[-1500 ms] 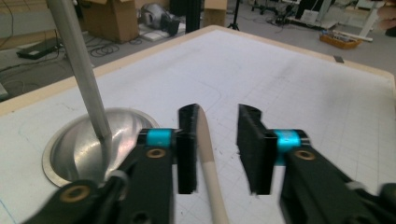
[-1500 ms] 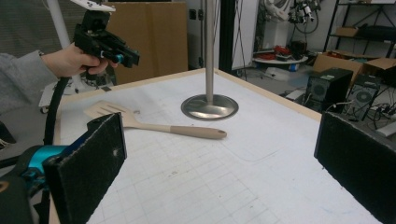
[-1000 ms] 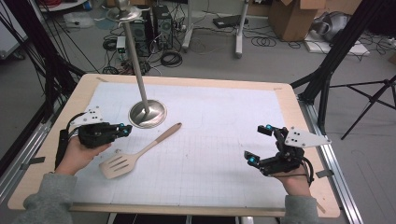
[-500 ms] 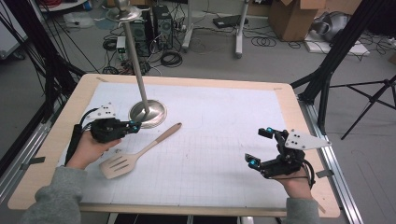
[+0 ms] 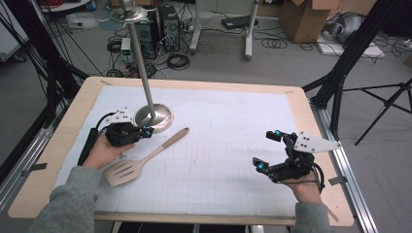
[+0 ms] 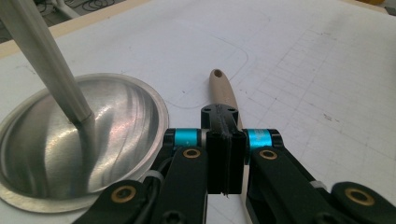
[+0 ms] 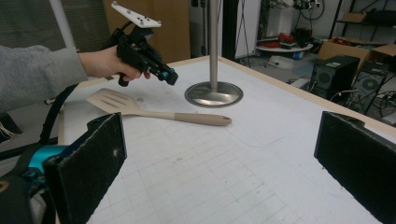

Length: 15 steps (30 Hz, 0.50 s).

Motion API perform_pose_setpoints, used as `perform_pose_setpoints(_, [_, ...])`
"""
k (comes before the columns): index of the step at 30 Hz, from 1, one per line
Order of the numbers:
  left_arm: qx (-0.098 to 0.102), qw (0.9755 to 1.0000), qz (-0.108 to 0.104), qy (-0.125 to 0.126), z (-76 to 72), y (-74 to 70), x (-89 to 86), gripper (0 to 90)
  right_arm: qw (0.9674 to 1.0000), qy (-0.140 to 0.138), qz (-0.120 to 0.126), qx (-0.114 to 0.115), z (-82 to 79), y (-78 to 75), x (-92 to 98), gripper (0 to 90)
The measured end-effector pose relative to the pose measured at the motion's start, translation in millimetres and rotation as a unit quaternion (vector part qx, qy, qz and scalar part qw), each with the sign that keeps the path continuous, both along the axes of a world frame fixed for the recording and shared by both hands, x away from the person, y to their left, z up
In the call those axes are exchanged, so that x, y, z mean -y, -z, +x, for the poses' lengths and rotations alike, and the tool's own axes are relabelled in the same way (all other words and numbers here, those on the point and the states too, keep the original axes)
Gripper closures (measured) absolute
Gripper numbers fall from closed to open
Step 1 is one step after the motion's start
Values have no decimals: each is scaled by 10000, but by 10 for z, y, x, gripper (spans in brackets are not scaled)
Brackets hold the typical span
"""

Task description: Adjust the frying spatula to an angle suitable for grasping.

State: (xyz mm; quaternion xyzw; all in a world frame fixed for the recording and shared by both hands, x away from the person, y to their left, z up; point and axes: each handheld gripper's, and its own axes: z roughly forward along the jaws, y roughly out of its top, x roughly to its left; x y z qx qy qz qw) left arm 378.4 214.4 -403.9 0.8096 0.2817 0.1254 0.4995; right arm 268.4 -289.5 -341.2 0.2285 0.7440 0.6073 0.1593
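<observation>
Grey floor [image 5: 291, 63] strewn with cables [image 5: 177, 60], cardboard boxes [image 5: 303, 17] behind.

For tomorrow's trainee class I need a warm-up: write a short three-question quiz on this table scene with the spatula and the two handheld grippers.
1. True or false: the left gripper has its fingers shut with nothing between them.
2. Which lies nearer the left gripper: A) the spatula, B) the right gripper?
3. Fill in: the metal pole rises from a round ____.

Key: 1 true; 2 A; 3 base.
</observation>
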Motion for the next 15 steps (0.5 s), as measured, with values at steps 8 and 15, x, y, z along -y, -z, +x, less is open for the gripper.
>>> perform_pose_setpoints(8, [15, 9997, 227, 5, 62, 96, 78, 898, 10000, -2, 5, -8, 9, -3, -13, 12])
perform_pose_setpoints(15, [99, 9993, 326, 120, 79, 166, 165, 898, 10000, -12, -16, 30, 17, 1, -19, 12])
